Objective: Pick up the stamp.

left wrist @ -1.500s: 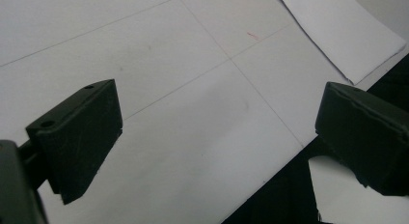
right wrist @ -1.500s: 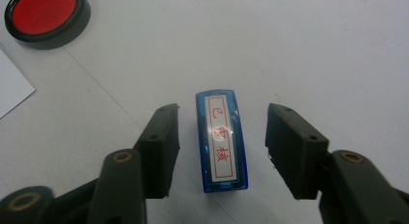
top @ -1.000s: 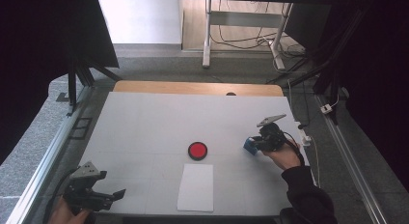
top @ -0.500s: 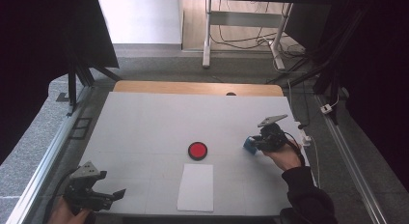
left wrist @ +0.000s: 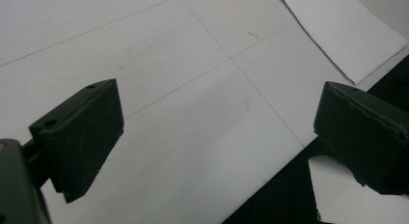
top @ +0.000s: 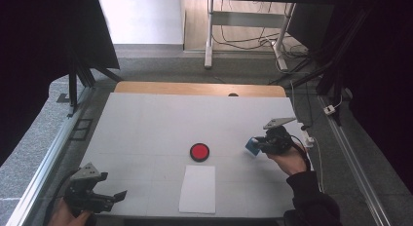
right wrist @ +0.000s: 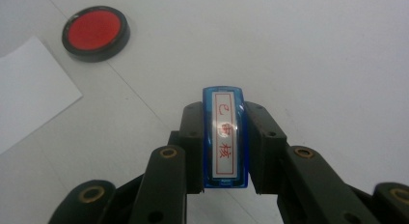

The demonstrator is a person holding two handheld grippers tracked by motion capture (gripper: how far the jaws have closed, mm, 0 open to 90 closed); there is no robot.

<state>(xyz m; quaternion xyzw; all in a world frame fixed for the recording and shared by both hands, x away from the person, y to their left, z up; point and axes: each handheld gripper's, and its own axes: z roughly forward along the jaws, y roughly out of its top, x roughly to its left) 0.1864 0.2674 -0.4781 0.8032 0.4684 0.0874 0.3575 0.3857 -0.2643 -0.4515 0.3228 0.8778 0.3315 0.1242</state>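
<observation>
My right gripper (right wrist: pixel 224 132) is shut on a blue stamp (right wrist: pixel 224 137) with a white label of red characters on its top. In the high view the right gripper (top: pixel 260 145) holds the blue stamp (top: pixel 252 145) just above the white table, right of the red ink pad (top: pixel 199 152). The red ink pad (right wrist: pixel 95 33) in its black rim lies ahead and to the left in the right gripper view. A white sheet of paper (top: pixel 198 188) lies below the pad. My left gripper (top: pixel 113 197) rests open at the table's near left corner, nothing between its jaws.
The white table (top: pixel 146 123) carries faint grid lines and has a wooden strip (top: pixel 195 88) along its far edge. Metal rails run down both sides. The paper's corner (left wrist: pixel 347 35) and the table's near edge (left wrist: pixel 270 185) lie close to my left gripper (left wrist: pixel 217 137).
My right gripper with the blue stamp has shifted slightly left and toward the near side. The left gripper has kept still.
</observation>
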